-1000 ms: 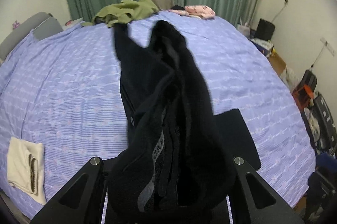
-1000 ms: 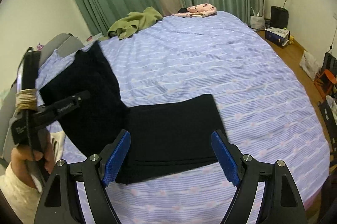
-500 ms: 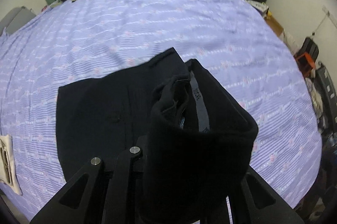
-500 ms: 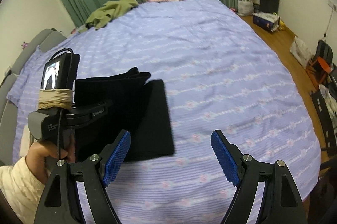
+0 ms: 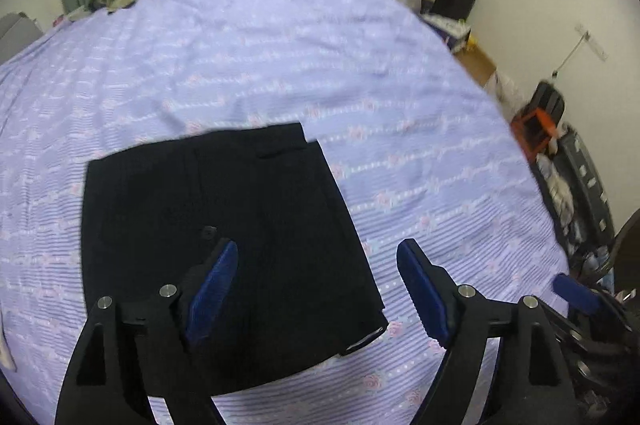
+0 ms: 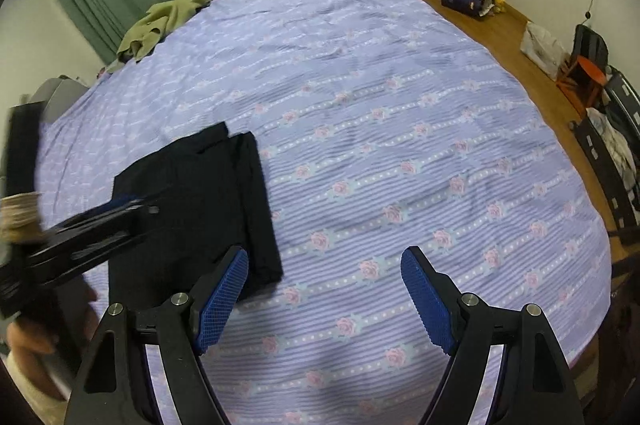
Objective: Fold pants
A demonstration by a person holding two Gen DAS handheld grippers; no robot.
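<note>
Opening over the fold: left gripper (image 5: 316, 289) jaws parting, nothing between them; right gripper (image 6: 324, 299) spread, empty. Black pants (image 5: 224, 233) lie folded on the lilac bedspread (image 5: 320, 65). Next, probably squaring the edges.

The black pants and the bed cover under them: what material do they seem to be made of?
Black pants: probably a matte woven cloth; it lies flat with crisp edges, a button and a slit pocket showing. Bed cover: likely thin printed cotton, lilac stripes with pink roses, softly wrinkled. Neither fibre can be confirmed.
</note>
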